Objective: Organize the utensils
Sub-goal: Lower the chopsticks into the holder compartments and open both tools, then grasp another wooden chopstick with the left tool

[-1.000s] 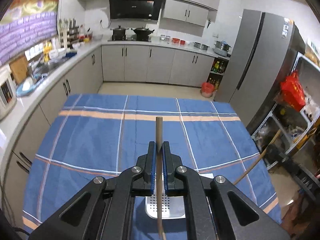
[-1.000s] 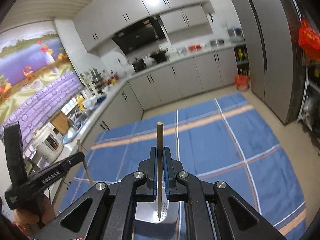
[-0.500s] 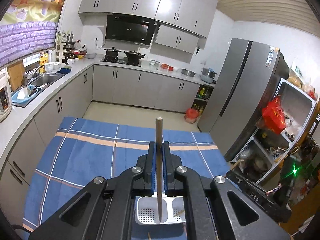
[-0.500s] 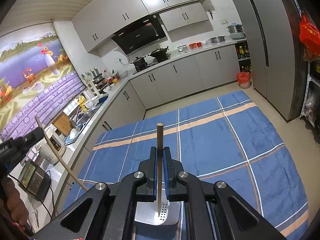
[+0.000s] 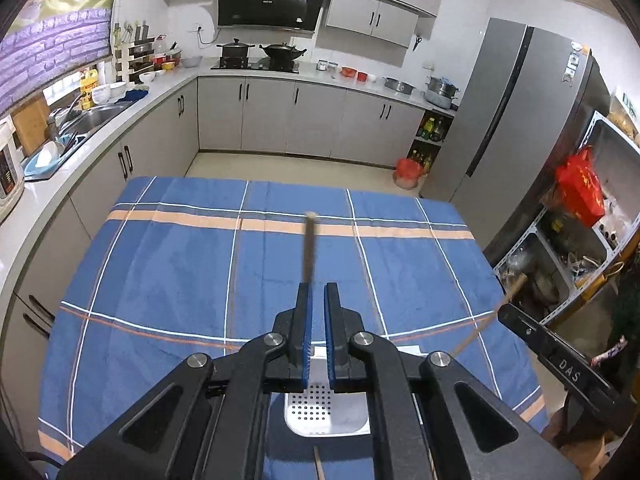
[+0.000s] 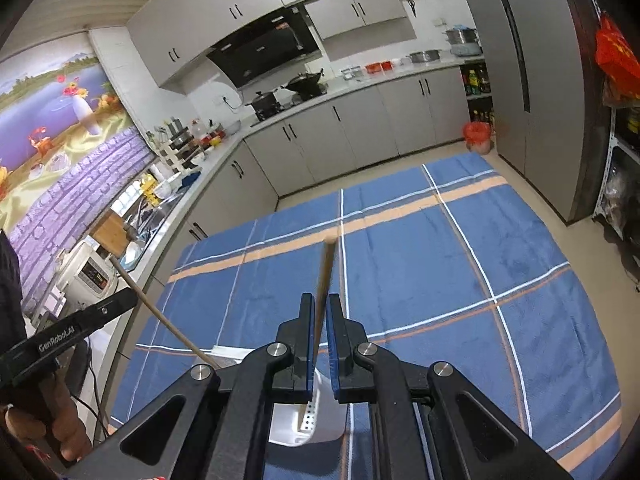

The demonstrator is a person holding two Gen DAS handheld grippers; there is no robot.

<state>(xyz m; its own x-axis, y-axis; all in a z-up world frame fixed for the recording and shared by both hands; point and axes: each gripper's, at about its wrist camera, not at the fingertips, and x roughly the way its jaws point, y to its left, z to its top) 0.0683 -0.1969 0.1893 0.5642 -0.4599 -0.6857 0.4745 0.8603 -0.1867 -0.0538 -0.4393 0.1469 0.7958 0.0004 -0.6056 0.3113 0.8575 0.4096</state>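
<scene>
My left gripper (image 5: pixel 319 292) has its jaws slightly apart; a dark wooden chopstick (image 5: pixel 309 246), blurred, leans against the left finger and sticks out forward. Below it stands a white perforated utensil holder (image 5: pixel 326 412) on the blue plaid tablecloth (image 5: pixel 180 264). My right gripper (image 6: pixel 320 304) also has its jaws a little apart, with a light wooden chopstick (image 6: pixel 325 276) tilted loosely between them above the same holder (image 6: pixel 308 420). The other gripper (image 6: pixel 76 332) with its chopstick shows at the left of the right wrist view, and at the right of the left wrist view (image 5: pixel 560 364).
The tablecloth (image 6: pixel 440 264) covers a table in a kitchen. Grey cabinets and a counter with a sink (image 5: pixel 92 116) run along the left and back. A tall grey fridge (image 5: pixel 516 128) and a metal shelf rack (image 5: pixel 580 240) stand at the right.
Both grippers have opened slightly and their chopsticks have tilted loose. Both grippers have tipped downward over the holder.
</scene>
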